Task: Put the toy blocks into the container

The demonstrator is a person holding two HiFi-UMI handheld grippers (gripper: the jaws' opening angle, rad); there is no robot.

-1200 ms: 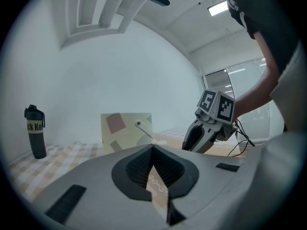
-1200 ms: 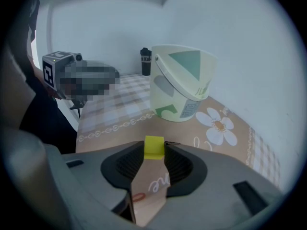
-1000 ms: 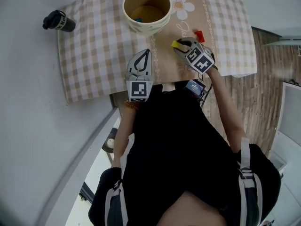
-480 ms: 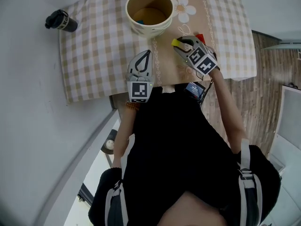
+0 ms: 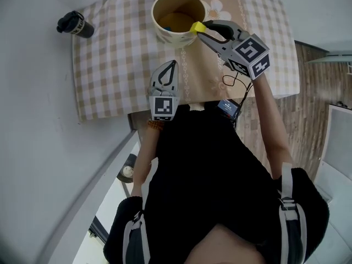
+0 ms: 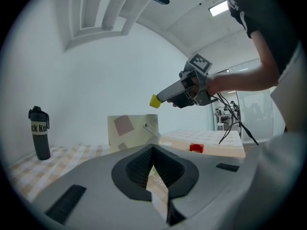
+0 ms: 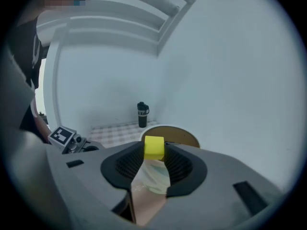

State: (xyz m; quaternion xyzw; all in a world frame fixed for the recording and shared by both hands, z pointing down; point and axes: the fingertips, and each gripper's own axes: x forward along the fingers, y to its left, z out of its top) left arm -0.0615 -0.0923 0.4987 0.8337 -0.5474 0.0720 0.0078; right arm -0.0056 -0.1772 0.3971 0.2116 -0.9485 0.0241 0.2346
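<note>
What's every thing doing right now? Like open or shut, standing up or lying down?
Right gripper: shut on the yellow block.
Yellow block: held in the air near the container's rim.
Left gripper: shut, empty.
Container: upright, open top.
Red block: lying on the table.
Bottle: standing, cap on.

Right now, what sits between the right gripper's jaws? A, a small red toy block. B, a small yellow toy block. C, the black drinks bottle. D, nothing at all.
B: the small yellow toy block is pinched between the jaws of the right gripper, up at the rim of the round cream container.
</note>
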